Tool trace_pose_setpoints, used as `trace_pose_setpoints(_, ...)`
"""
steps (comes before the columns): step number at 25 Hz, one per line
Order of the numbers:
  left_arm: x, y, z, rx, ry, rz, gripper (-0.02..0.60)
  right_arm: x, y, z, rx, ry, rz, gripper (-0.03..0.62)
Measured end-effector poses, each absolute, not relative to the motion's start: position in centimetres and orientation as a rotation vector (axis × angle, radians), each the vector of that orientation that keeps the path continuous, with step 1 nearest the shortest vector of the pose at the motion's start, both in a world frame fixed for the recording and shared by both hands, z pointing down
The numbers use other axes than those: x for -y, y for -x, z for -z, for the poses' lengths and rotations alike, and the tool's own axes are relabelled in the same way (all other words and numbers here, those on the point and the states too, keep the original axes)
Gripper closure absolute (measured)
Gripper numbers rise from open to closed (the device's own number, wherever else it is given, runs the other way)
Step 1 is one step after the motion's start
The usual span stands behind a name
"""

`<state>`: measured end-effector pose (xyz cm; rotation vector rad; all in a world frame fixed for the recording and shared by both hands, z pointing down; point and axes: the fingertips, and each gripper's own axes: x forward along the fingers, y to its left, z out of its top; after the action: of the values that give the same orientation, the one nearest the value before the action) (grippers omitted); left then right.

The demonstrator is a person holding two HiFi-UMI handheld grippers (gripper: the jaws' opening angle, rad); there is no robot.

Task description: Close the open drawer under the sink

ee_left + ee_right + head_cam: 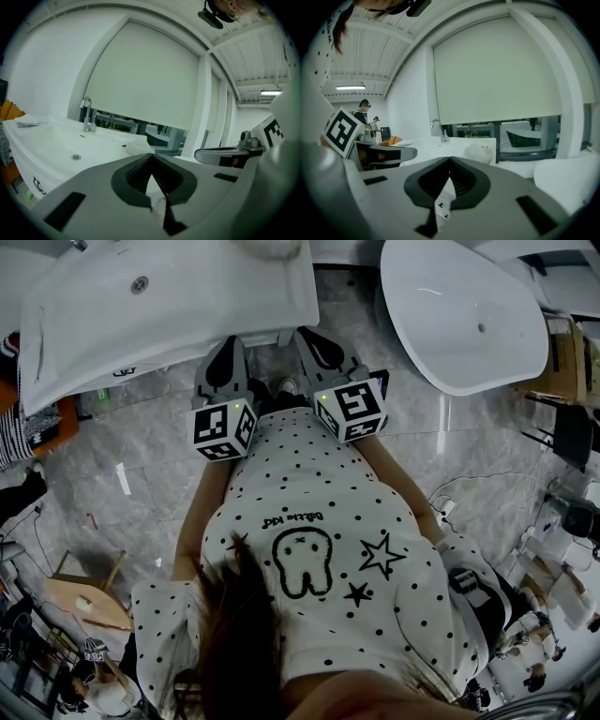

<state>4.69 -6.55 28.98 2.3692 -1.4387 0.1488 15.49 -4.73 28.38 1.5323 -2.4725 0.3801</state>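
We're holding the left gripper (228,352) with its jaws pressed together and empty. The right gripper (319,348) is likewise closed on nothing, and both are aiming at twelve o'clock toward the sink (169,296). As we're judging it, we're risking a blind push: closed tips skidding off the front or knocking the rim, leaving the drawer ajar. It's hiding beneath the basin at twelve o'clock, and we're seeing none of its face.

The left claw (152,156), its jaws pressed together with nothing between them, points over a white sink (51,145). A chrome tap (87,115) stands at the basin's far rim, above the drain (76,157), before a large drawn roller blind (145,79).
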Motion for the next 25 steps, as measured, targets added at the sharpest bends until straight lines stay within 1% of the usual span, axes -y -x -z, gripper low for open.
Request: trace_pose_setpoints(25, 6.86, -4.97, -29.27, 1.444, -2.364, -0.152, 0.577, 4.99, -15.80, -28.47, 2.479, -1.524, -0.365, 0.580)
